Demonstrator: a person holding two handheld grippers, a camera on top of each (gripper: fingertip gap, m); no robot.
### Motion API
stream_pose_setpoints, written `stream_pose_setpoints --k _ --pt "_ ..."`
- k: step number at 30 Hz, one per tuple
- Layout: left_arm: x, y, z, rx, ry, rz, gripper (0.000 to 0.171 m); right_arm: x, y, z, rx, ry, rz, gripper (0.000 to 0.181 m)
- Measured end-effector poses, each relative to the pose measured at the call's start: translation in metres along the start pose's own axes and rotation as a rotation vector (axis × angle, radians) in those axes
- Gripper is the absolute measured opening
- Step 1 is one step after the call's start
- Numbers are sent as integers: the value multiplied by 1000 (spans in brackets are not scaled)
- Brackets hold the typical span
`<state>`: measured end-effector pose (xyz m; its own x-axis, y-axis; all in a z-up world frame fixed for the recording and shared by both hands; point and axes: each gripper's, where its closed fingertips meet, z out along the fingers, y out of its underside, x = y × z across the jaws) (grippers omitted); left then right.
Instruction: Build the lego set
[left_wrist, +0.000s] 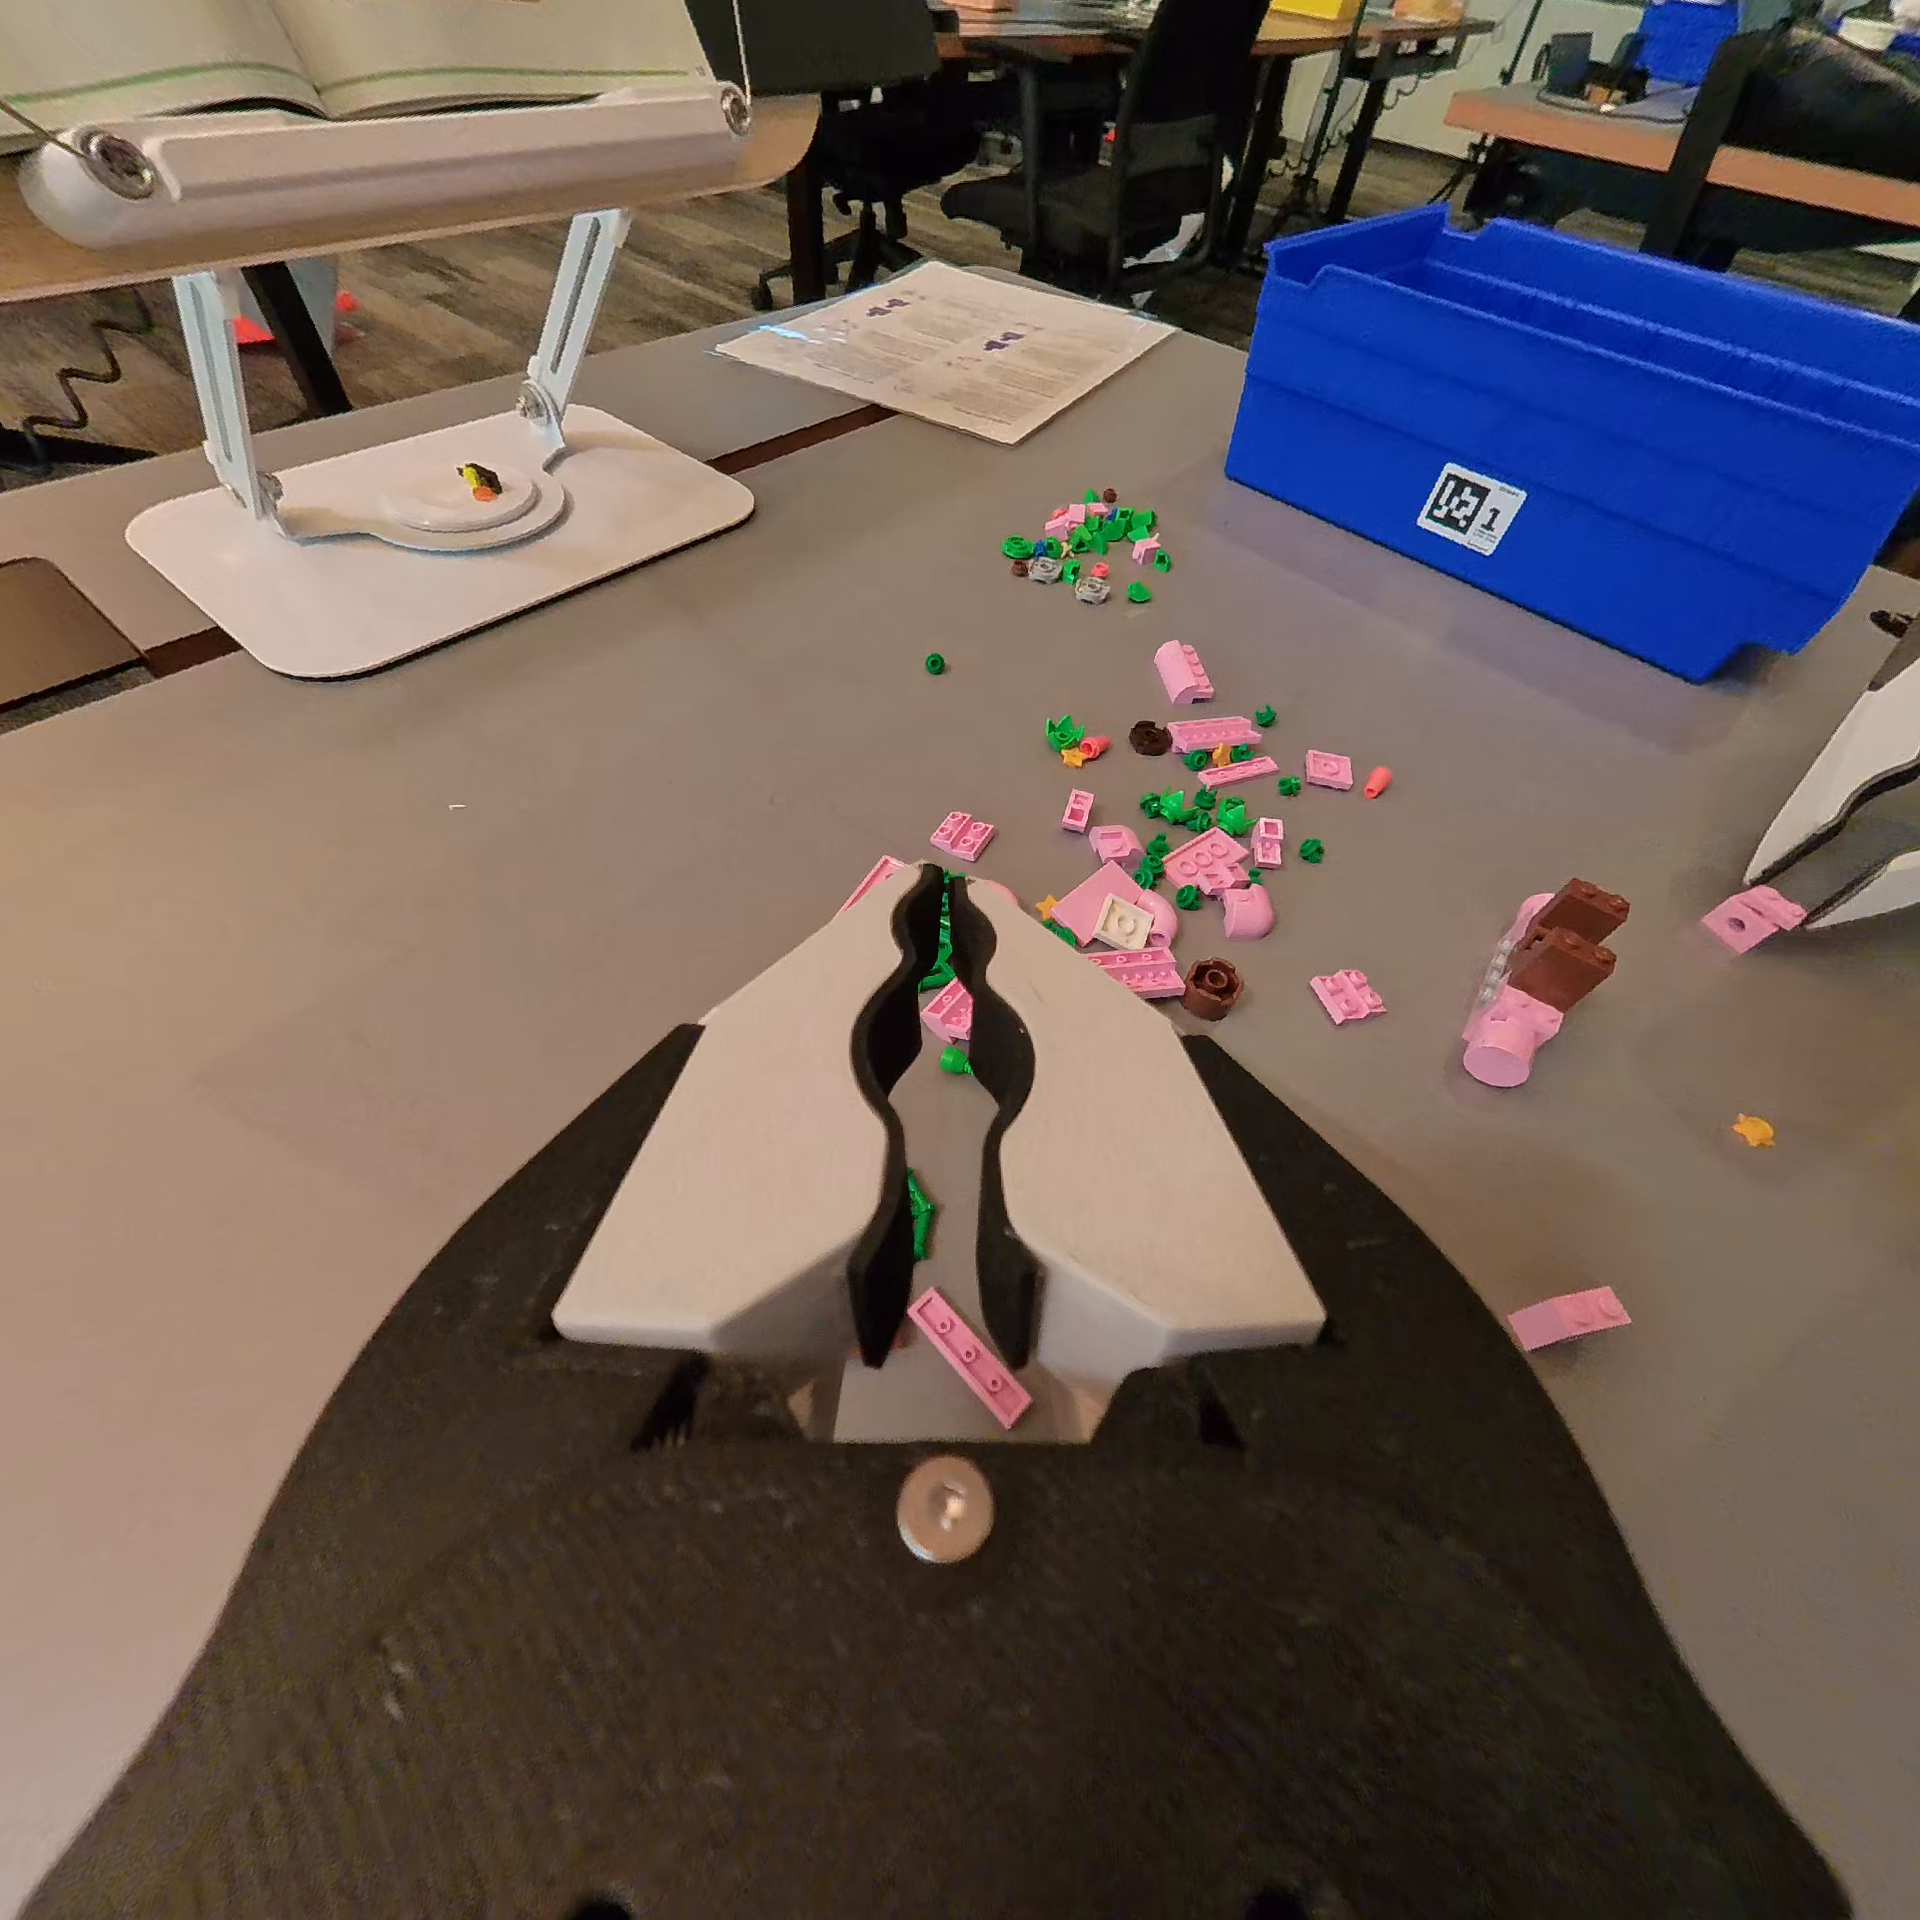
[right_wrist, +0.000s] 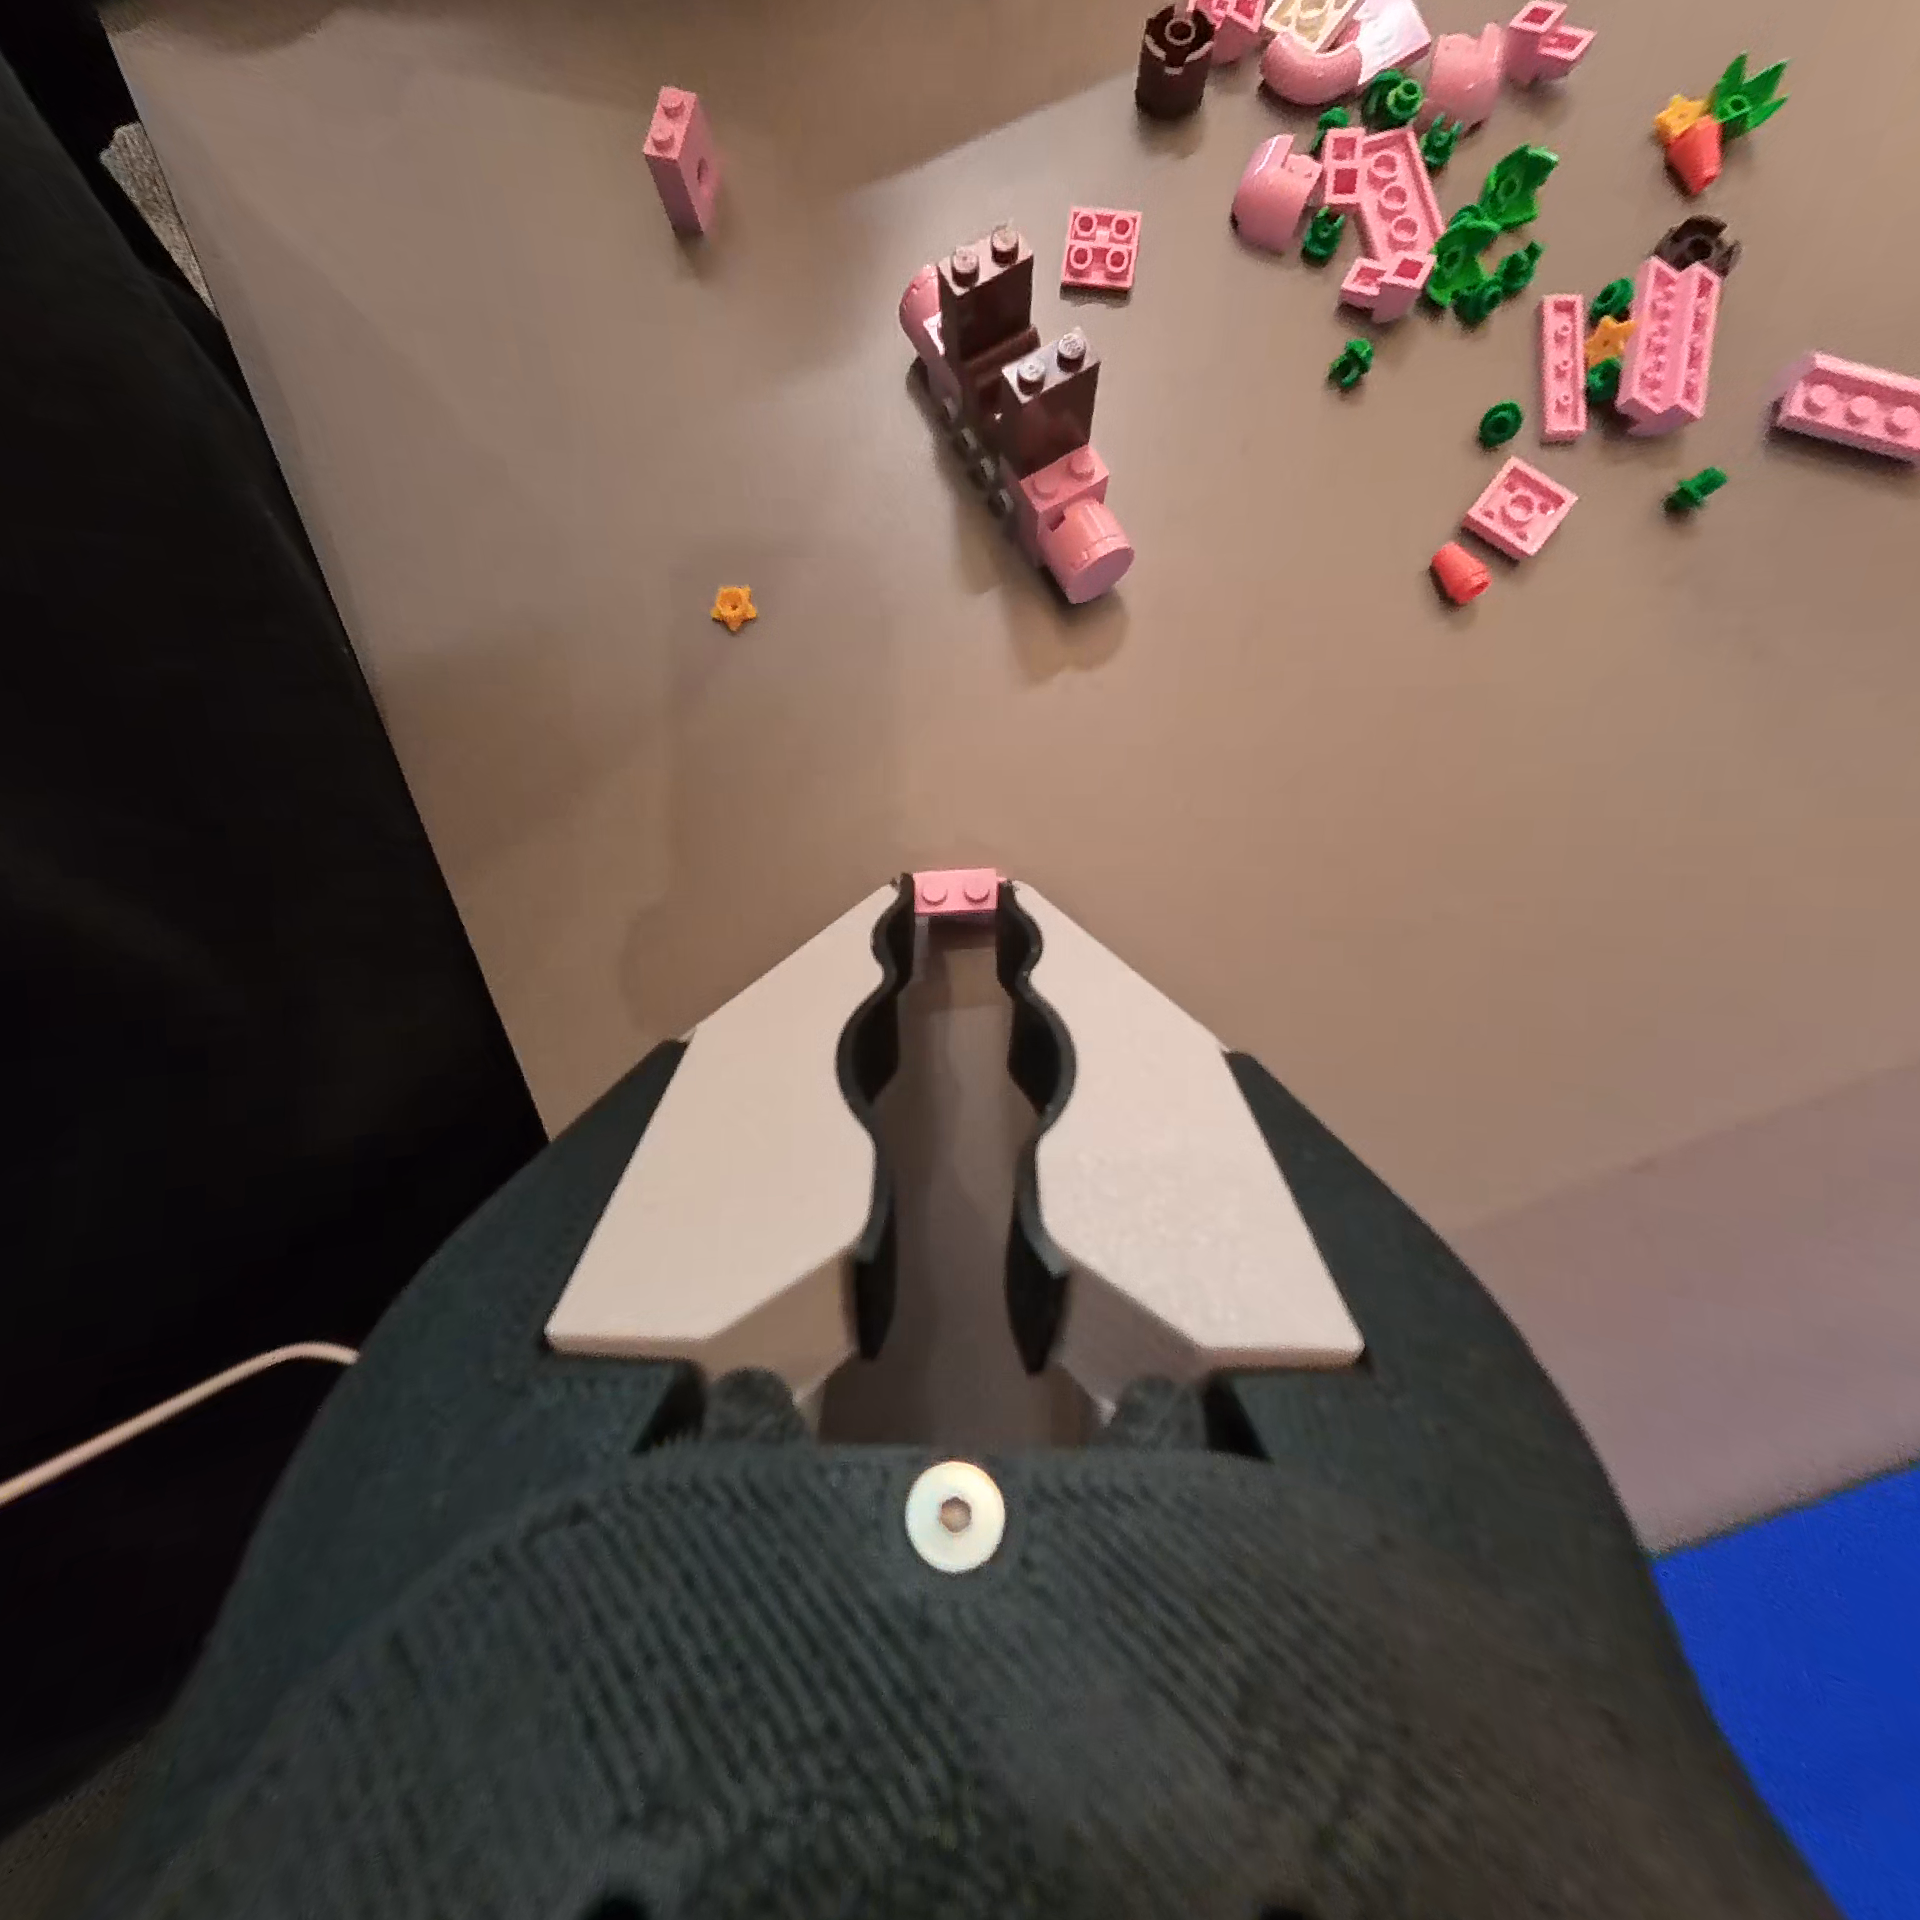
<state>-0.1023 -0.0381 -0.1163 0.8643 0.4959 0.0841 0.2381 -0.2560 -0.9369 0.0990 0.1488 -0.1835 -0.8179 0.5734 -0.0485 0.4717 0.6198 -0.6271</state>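
Observation:
A part-built model of pink and brown bricks lies on its side on the grey table; it also shows in the right wrist view. Loose pink, green and brown pieces are scattered beside it, and they also show in the right wrist view. My left gripper is shut, low over the near edge of this scatter; green bits show through its gap, and I cannot tell if any is pinched. My right gripper is shut on a small pink brick above bare table, right of the model.
A blue bin stands at the back right. A white stand and an instruction sheet are at the back. A second small heap of pieces lies near the bin. An orange star and a pink brick lie near the table's edge. Left tips to right tips: about 30 cm. To reach the orange star in a straight line is about 8 cm for my right fingers, about 25 cm for my left. Seen from the left wrist view as well.

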Motion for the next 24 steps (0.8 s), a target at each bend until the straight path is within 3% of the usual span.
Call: stream_pose_setpoints --k 10,24 --pt "0 0 0 -2 0 2 0 2 1 0 -54 37 -27 14" --pt "0 2 1 -11 -2 6 0 3 1 -4 26 48 66 14"
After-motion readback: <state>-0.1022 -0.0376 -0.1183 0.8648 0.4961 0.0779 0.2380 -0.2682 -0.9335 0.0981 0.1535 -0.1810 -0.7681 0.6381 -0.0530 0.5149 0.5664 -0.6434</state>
